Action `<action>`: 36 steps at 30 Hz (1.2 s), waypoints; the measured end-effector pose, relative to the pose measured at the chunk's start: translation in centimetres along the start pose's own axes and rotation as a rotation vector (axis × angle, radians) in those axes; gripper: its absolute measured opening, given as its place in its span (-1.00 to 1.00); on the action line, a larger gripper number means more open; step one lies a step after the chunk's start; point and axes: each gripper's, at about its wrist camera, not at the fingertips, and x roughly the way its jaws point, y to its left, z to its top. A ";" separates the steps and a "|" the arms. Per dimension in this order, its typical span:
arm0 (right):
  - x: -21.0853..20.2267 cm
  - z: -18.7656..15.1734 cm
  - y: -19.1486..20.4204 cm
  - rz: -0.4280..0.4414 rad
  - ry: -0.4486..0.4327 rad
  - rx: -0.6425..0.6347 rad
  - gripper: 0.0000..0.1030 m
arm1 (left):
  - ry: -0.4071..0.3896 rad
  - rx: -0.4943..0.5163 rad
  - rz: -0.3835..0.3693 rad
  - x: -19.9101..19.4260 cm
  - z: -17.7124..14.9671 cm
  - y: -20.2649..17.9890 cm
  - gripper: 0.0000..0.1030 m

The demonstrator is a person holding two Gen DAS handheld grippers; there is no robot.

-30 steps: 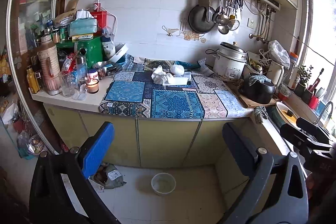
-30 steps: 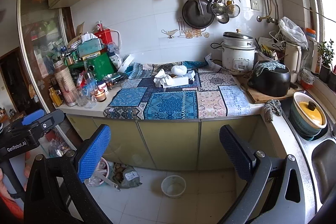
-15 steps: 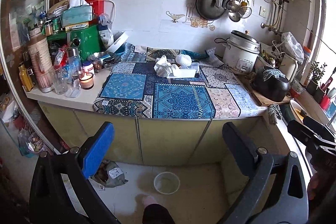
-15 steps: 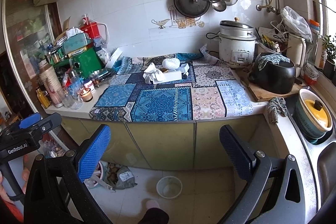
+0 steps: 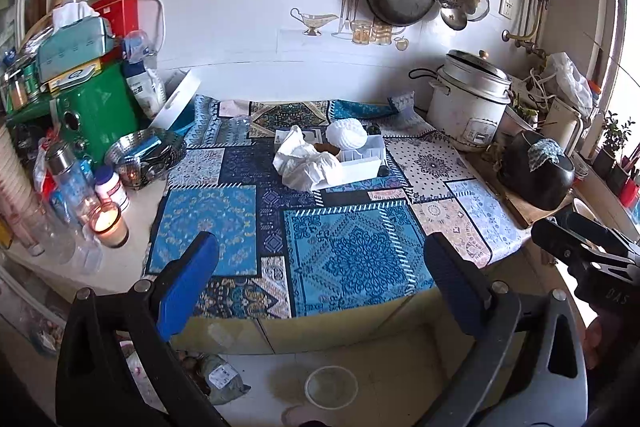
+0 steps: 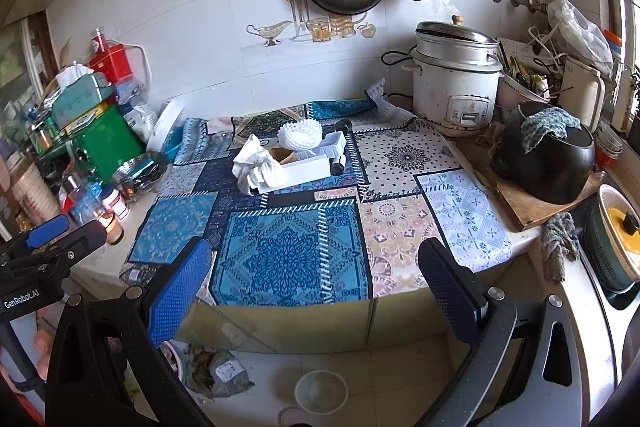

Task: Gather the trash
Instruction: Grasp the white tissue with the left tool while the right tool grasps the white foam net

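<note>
Crumpled white paper (image 5: 306, 163) (image 6: 256, 167) lies on the patterned cloth on the counter, against a white tray (image 5: 362, 161) (image 6: 310, 163) that holds a white ribbed piece (image 5: 346, 135) (image 6: 300, 135). My left gripper (image 5: 320, 279) is open and empty, held in front of the counter's edge. My right gripper (image 6: 316, 283) is open and empty too, at the counter's front edge. Each gripper shows at the edge of the other's view, the right one in the left wrist view (image 5: 588, 247), the left one in the right wrist view (image 6: 44, 243).
A lit candle jar (image 5: 108, 225), bottles and a green box (image 5: 96, 115) crowd the counter's left. A rice cooker (image 5: 470, 107) and black pot (image 5: 538, 173) stand right. A white bowl (image 5: 330, 387) and a bag (image 5: 220, 379) lie on the floor below.
Both grippers have moved forward and up toward the counter; the cloth and white paper now look much nearer. Jaws stay open.
</note>
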 end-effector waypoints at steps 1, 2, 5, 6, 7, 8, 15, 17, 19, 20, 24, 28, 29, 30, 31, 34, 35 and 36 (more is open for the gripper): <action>1.0 0.4 -0.1 -0.002 0.007 0.009 0.99 | 0.002 -0.001 -0.003 1.0 0.7 0.4 1.00; 2.0 0.9 0.0 -0.004 0.019 0.015 0.99 | 0.008 -0.002 -0.003 2.1 1.3 0.8 1.00; 4.9 2.0 -0.4 -0.004 0.062 0.036 0.99 | 0.040 -0.011 0.000 5.5 2.6 1.5 1.00; 6.0 2.5 -0.5 0.002 0.078 0.044 0.99 | 0.056 -0.015 0.003 6.7 3.1 1.7 0.99; 7.0 2.9 -0.8 0.008 0.090 0.053 0.99 | 0.073 -0.017 0.000 7.9 3.4 1.9 0.96; 7.9 3.3 -1.1 0.010 0.103 0.060 0.99 | 0.092 -0.018 0.000 9.2 3.8 2.0 0.95; 15.3 7.2 -3.5 0.050 0.165 0.048 0.99 | 0.179 -0.081 0.070 18.0 6.2 2.5 0.94; 17.7 8.7 -4.2 0.091 0.180 0.031 0.99 | 0.191 -0.105 0.096 20.4 7.0 2.3 0.94; 20.2 10.4 -4.8 0.131 0.207 0.007 0.99 | 0.204 -0.128 0.151 22.9 8.0 2.2 0.94; 21.5 11.3 -5.0 0.149 0.222 -0.004 0.99 | 0.217 -0.146 0.175 24.2 8.5 2.3 0.94; 26.4 14.3 -5.6 0.188 0.266 -0.042 0.99 | 0.260 -0.226 0.217 29.8 10.0 3.0 0.94; 31.8 16.8 -5.6 0.251 0.318 -0.043 0.99 | 0.320 -0.342 0.241 35.1 10.4 4.7 0.94; 33.0 17.1 -5.4 0.265 0.334 -0.045 0.99 | 0.335 -0.376 0.240 36.2 10.3 5.3 0.94; 34.2 17.4 -5.0 0.276 0.349 -0.049 0.99 | 0.348 -0.410 0.233 37.1 10.1 5.8 0.94; 35.3 17.5 -4.7 0.287 0.363 -0.052 0.99 | 0.359 -0.441 0.227 37.9 9.9 6.2 0.94; 38.3 17.2 -3.8 0.315 0.420 -0.053 0.96 | 0.386 -0.501 0.204 39.6 9.2 6.6 0.94; 39.3 17.1 -3.7 0.325 0.446 -0.053 0.92 | 0.393 -0.504 0.203 40.1 9.2 6.3 0.94; 40.0 16.7 -3.4 0.337 0.472 -0.049 0.91 | 0.397 -0.496 0.209 40.4 9.2 6.1 0.94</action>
